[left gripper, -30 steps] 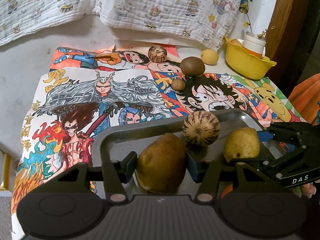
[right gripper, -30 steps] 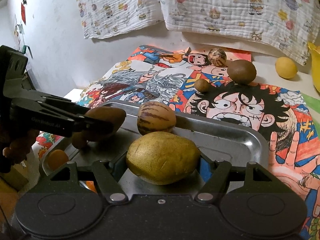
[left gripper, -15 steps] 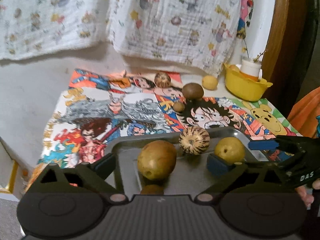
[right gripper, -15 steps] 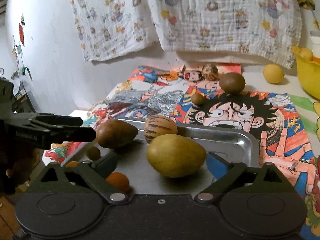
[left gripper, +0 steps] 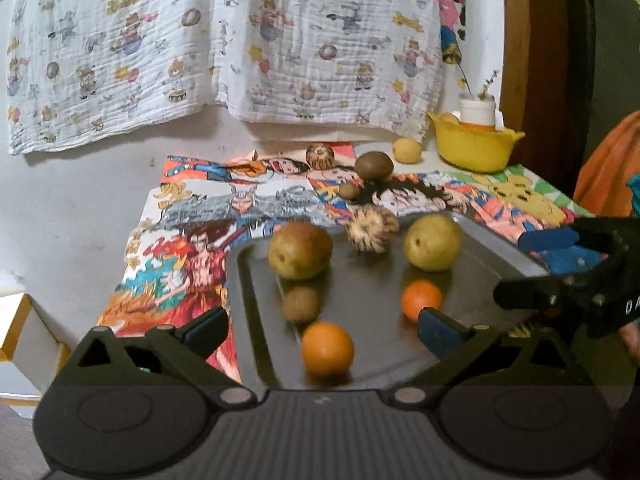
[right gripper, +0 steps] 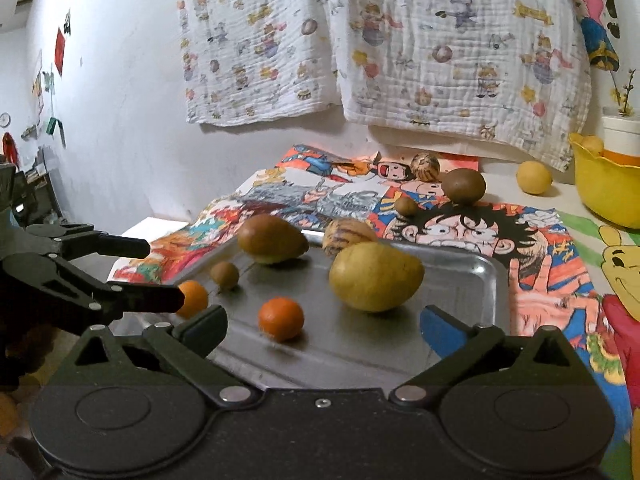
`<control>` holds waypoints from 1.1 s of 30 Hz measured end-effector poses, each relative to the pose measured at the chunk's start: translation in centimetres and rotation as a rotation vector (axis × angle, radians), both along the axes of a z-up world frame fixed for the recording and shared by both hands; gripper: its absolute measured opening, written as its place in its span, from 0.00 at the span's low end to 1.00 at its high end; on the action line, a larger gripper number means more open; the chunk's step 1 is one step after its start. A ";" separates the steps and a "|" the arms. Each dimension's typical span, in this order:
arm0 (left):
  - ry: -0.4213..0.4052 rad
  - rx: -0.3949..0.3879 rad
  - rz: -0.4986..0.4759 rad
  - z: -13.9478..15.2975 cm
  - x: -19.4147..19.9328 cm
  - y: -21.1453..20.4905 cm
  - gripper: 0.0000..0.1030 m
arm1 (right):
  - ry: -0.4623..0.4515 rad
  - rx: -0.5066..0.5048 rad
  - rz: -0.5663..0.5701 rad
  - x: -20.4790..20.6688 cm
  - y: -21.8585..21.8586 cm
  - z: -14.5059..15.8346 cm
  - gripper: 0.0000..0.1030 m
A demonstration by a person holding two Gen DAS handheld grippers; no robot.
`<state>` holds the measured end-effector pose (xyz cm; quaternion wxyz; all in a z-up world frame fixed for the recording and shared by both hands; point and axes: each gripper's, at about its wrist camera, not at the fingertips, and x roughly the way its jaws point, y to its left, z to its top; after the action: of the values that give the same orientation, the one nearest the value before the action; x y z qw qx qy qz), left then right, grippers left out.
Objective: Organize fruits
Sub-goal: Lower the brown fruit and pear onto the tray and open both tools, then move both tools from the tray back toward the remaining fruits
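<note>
Left gripper (left gripper: 322,328) jaws spread wide, just been opening, nothing pinched; near orange (left gripper: 327,349) sits low between the fingers but no pad touches it. Right gripper (right gripper: 323,326) same: jaws have just been opening, now spread full, empty, with the second orange (right gripper: 281,318) in the gap, untouched.

Both tools hang over the near edge of the metal tray (right gripper: 494,276), tilted down toward it, side by side; the right gripper shows at the right edge of the left view (left gripper: 560,272), the left gripper at the left edge of the right view (right gripper: 120,280).

On the tray: brown pear (left gripper: 300,250) far left, yellow pear (right gripper: 374,276) right of centre, striped melon (left gripper: 372,232) at the far rim between them, small kiwi (left gripper: 301,304), two oranges.

Still off the tray, beyond its far rim on the cartoon cloth (left gripper: 208,216): little brown fruit (right gripper: 406,205) nearest the rim, big kiwi (right gripper: 464,185) just behind it, second striped melon (right gripper: 425,166) farther back, lemon (right gripper: 533,177) off the cloth to the right near the yellow bowl (right gripper: 608,196).

Key relation: loose fruit lies straight ahead, well apart from both tools, across the whole tray. Big kiwi's long axis runs left-right, so probably a straight-on pinch across its short side. The lemon looks the right hand's job; for the melon and little fruit, neither hand is clearly nearer. Reach must clear the pears, which could roll.
</note>
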<state>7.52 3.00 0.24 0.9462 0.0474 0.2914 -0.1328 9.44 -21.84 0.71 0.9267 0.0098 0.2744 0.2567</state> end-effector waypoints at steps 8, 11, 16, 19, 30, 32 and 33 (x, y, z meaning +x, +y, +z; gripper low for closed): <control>0.034 0.022 0.014 -1.1 -2.0 0.5 0.99 | 0.010 -0.099 -0.043 -2.3 -0.1 -0.4 0.99; 0.047 0.018 0.025 -1.3 -2.3 0.7 0.99 | 0.013 -0.111 -0.065 -2.9 -0.3 -0.6 0.99; 0.078 0.019 0.052 -1.7 -2.2 1.1 0.99 | 0.020 -0.119 -0.111 -3.3 -1.1 -0.6 0.99; 0.085 0.021 0.066 -1.8 -2.2 1.4 0.99 | 0.023 -0.123 -0.136 -3.2 -1.6 -0.7 0.99; 0.095 -0.008 0.108 -0.9 -1.5 2.8 0.99 | 0.021 -0.117 -0.197 -2.2 -2.7 -1.0 0.99; 0.096 -0.027 0.113 -0.4 -1.1 3.1 0.99 | 0.018 -0.116 -0.201 -1.8 -2.8 -1.0 0.99; 0.094 -0.031 0.115 -0.2 -0.9 3.2 0.99 | 0.015 -0.116 -0.204 -1.5 -2.9 -1.0 0.99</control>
<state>6.64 6.24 0.06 0.9381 0.0097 0.3356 -0.0851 7.91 -24.70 -0.31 0.9448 -0.0138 0.2934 0.1448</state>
